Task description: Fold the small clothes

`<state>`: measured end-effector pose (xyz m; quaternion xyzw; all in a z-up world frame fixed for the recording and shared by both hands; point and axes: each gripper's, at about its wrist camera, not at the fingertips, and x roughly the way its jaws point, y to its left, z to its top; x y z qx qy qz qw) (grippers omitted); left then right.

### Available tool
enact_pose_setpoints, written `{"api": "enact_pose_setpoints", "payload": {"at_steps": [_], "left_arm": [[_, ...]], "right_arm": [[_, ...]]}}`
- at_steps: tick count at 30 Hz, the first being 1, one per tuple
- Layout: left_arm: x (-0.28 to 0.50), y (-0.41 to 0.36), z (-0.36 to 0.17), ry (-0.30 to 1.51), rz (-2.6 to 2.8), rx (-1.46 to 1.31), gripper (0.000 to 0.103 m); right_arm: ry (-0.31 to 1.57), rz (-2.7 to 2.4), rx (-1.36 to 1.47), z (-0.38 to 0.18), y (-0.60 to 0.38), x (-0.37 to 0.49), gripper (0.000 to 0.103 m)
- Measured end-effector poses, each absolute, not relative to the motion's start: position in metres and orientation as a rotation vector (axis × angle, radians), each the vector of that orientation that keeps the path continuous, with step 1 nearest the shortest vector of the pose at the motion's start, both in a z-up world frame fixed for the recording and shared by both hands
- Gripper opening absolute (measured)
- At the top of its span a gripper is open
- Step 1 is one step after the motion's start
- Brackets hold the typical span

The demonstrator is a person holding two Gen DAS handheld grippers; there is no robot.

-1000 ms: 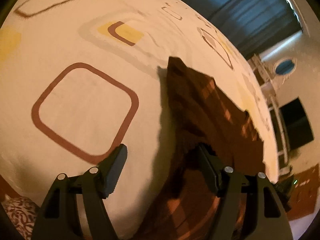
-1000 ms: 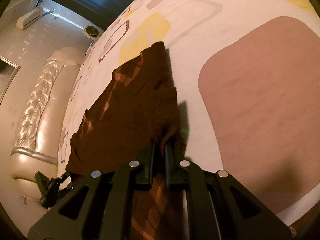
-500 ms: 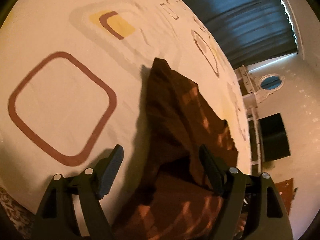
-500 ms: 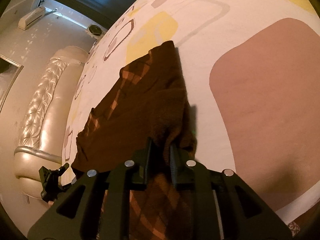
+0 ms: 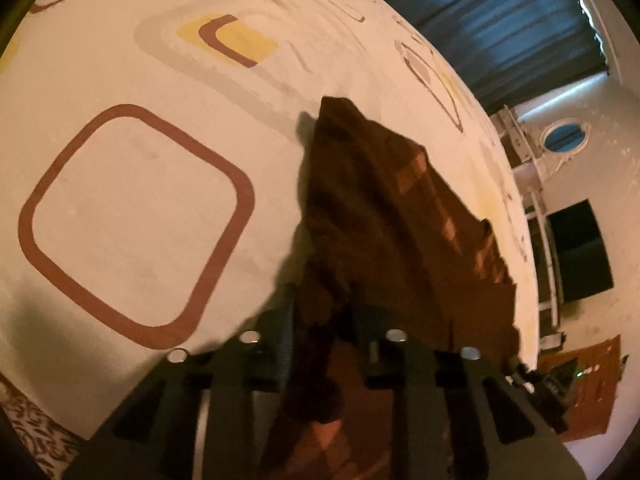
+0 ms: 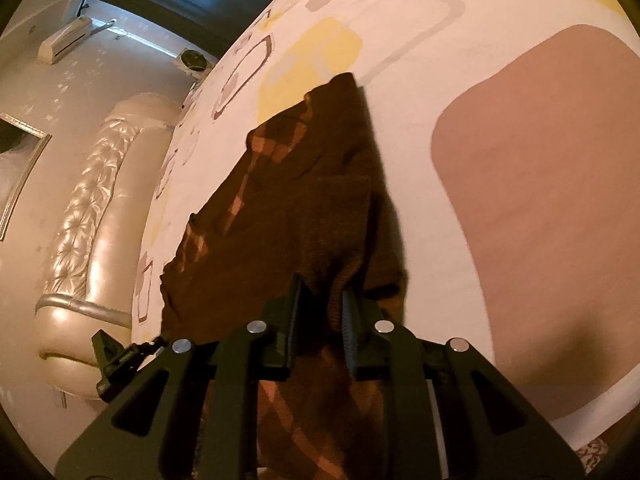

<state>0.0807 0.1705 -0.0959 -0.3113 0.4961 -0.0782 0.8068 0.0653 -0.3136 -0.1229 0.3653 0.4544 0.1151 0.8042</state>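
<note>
While both black two-finger grippers point down at a cream bedsheet printed with brown and yellow rounded squares (image 5: 132,216), a small dark-brown knit garment with an orange check pattern (image 5: 384,216) lies stretched across the sheet between them. Left gripper (image 5: 322,328): its jaws are closing, a bunched edge of the garment stands between them, and the ribbed pads press on the cloth from both sides. Right gripper (image 6: 320,308): its jaws are narrowly parted and clamped on a gathered fold of the same garment (image 6: 304,200), which hangs down between the fingers toward the camera. From each grip, the garment runs away over the sheet to a far corner. Background, right wrist view: a tufted cream headboard (image 6: 80,216) beside the bed; left wrist view: dark curtains (image 5: 512,28).
</note>
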Motion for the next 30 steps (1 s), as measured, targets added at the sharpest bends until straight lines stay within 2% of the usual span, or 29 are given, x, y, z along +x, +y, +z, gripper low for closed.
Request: {"api": "enact_pose_setpoints", "payload": {"at_steps": [1, 6, 9, 15, 19, 22, 23, 24, 25, 30], "left_arm": [[0.080, 0.171, -0.096, 1.059, -0.173, -0.669, 0.018], [0.080, 0.176, -0.099, 1.057, -0.171, -0.661, 0.014], [0.079, 0.184, -0.108, 1.052, -0.194, -0.726, 0.014], [0.080, 0.190, -0.112, 1.049, -0.231, -0.761, 0.014], [0.078, 0.185, -0.099, 1.042, -0.271, -0.677, 0.015], [0.079, 0.187, -0.076, 0.986, -0.299, -0.616, 0.022], [0.082, 0.187, -0.068, 0.963, -0.308, -0.595, 0.025], [0.090, 0.187, -0.062, 0.946, -0.315, -0.562, 0.033], [0.099, 0.186, -0.060, 0.944, -0.317, -0.546, 0.039], [0.151, 0.190, -0.080, 0.978, -0.293, -0.591, 0.043]], "right_arm": [[0.974, 0.253, 0.780, -0.122, -0.311, 0.065, 0.019], [0.968, 0.216, 0.735, -0.118, -0.310, 0.064, 0.019], [0.980, 0.187, 0.728, -0.129, -0.319, 0.064, 0.009], [0.975, 0.216, 0.767, -0.139, -0.326, 0.062, 0.007], [0.992, 0.248, 0.780, -0.134, -0.332, 0.061, 0.009], [0.953, 0.254, 0.807, -0.123, -0.346, 0.061, 0.018], [0.938, 0.254, 0.806, -0.119, -0.351, 0.064, 0.028], [0.920, 0.241, 0.803, -0.115, -0.357, 0.069, 0.041], [0.907, 0.227, 0.805, -0.113, -0.362, 0.075, 0.045], [0.882, 0.217, 0.838, -0.117, -0.373, 0.121, 0.048]]}}
